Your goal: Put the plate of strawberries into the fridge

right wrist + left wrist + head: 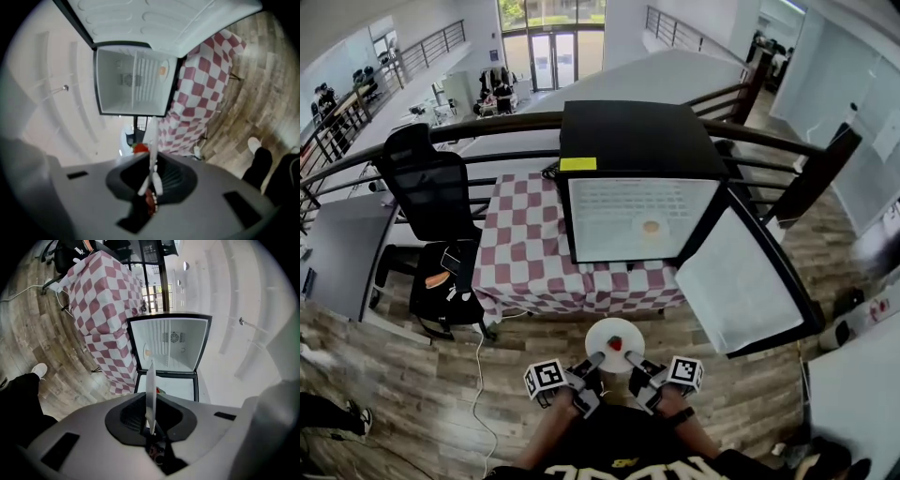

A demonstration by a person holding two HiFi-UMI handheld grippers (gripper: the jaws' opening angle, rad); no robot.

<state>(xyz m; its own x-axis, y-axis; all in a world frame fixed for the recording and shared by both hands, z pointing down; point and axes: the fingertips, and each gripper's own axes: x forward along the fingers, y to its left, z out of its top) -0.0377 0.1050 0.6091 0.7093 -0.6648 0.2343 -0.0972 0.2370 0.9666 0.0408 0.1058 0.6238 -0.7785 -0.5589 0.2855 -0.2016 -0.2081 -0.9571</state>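
Note:
A white plate (pixel 605 335) with one red strawberry (pixel 617 343) hangs level over the wood floor, just in front of the black fridge (pixel 628 141). The fridge stands open, showing its white inside (pixel 619 225), and its door (pixel 741 281) swings out to the right. My left gripper (pixel 596 360) is shut on the plate's near left rim and my right gripper (pixel 634 362) on its near right rim. In the left gripper view the plate (pixel 151 387) shows edge-on between the jaws with the fridge (pixel 168 345) beyond. The right gripper view shows the plate's rim (pixel 152 140) and the strawberry (pixel 139 148).
A table with a red-and-white checked cloth (pixel 530 248) stands left of the fridge, and a black office chair (pixel 431 192) left of that. A dark railing (pixel 487 127) runs behind. A white cable (pixel 480 375) lies on the floor. A small orange round thing (pixel 652 226) sits inside the fridge.

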